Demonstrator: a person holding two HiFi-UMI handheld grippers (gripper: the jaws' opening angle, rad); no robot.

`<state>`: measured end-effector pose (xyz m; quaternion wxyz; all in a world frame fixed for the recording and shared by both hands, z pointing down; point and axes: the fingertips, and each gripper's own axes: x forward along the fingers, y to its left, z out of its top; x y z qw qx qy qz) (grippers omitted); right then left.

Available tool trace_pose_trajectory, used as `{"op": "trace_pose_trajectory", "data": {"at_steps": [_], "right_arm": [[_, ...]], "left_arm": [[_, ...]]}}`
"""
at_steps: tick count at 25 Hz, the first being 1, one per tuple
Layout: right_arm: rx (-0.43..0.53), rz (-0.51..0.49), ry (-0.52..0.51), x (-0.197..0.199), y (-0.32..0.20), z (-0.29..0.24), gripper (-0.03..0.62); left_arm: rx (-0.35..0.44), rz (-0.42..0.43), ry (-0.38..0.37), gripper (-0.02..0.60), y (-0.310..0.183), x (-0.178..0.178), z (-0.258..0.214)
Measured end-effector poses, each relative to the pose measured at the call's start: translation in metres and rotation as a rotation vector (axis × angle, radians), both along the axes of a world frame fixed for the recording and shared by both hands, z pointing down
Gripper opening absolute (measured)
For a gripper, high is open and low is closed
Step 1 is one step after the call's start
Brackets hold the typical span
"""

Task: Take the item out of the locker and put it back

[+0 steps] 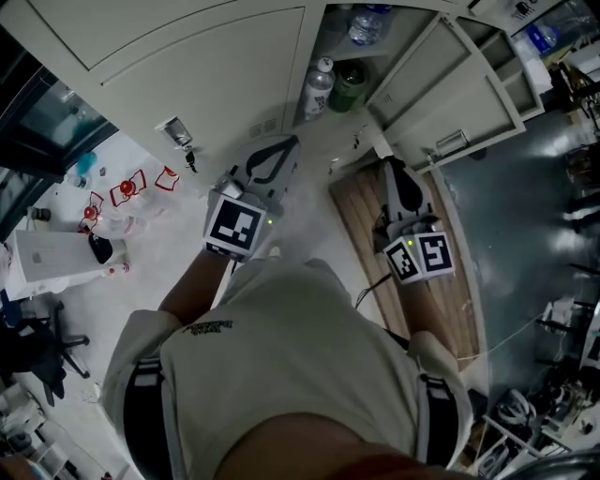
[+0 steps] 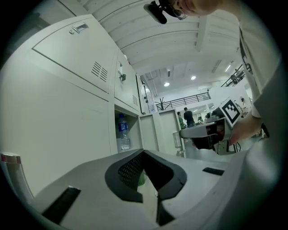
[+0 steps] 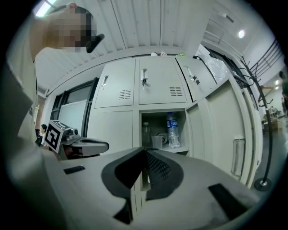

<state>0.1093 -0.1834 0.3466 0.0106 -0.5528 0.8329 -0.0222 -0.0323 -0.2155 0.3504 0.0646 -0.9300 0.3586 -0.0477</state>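
Note:
The open locker (image 1: 342, 56) holds a clear water bottle (image 1: 319, 86) and a green container (image 1: 349, 86) on its lower shelf, with a blue-labelled bottle (image 1: 367, 23) further in. In the right gripper view I see the same blue-labelled bottle (image 3: 171, 130), a clear bottle (image 3: 146, 134) and a cup (image 3: 157, 141). My left gripper (image 1: 286, 141) and right gripper (image 1: 392, 164) hover side by side in front of the locker, well short of it. Both are shut with nothing between the jaws. The left gripper view shows one bottle (image 2: 123, 132) beyond the shut left gripper (image 2: 143, 152).
The locker door (image 1: 450, 84) swings open to the right. A key hangs in the neighbouring shut door (image 1: 187, 155). A wooden board (image 1: 361, 216) lies on the floor under my right gripper. Red-and-white clutter (image 1: 127, 192) and a white box (image 1: 52, 253) sit at the left. People (image 2: 188, 117) stand far off.

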Motion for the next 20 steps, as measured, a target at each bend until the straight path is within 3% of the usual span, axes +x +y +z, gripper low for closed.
{"op": "trace_pose_trajectory", "data": {"at_steps": [20], "right_arm": [[0.011,-0.156,-0.036,0.022,-0.021,-0.01,0.005]], "left_arm": [[-0.008,-0.112,-0.016,0.013,-0.006,0.032,-0.005]]}}
